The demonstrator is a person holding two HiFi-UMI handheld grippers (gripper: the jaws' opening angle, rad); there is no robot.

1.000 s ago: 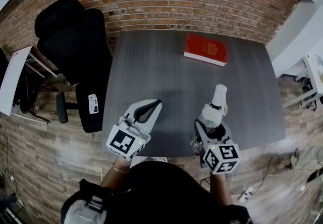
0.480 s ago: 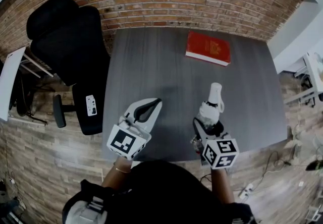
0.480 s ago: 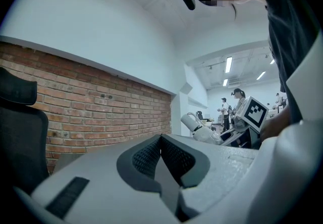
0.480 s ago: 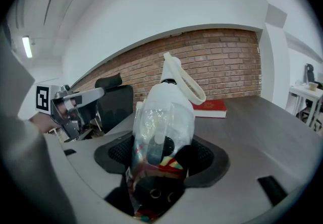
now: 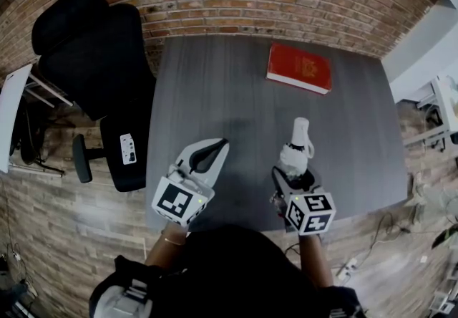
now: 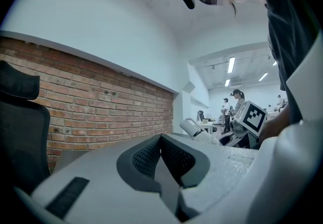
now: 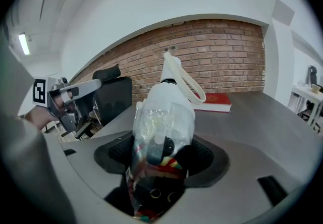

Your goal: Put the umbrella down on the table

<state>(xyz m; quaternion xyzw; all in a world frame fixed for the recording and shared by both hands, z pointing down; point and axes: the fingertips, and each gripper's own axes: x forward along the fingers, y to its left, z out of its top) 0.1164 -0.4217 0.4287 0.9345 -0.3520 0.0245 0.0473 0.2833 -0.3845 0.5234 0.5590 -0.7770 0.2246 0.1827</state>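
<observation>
My right gripper (image 5: 295, 175) is shut on a folded umbrella (image 5: 297, 145) in a clear sleeve, over the near right part of the dark grey table (image 5: 215, 94). In the right gripper view the umbrella (image 7: 164, 117) sticks out between the pads of the right gripper (image 7: 161, 155), its white handle and strap pointing away toward the brick wall. Whether it touches the tabletop cannot be told. My left gripper (image 5: 215, 148) hovers near the table's front edge, shut with nothing in it; the left gripper view shows the left gripper (image 6: 161, 155) with its pads together.
A red book (image 5: 299, 68) lies at the far right of the table, also in the right gripper view as the book (image 7: 214, 101). A black office chair (image 5: 93, 44) stands left of the table. A brick wall runs behind. Cables lie on the floor at right.
My right gripper has sunk a little toward the table with the umbrella still in it. The left gripper has shifted slightly and stays shut.
</observation>
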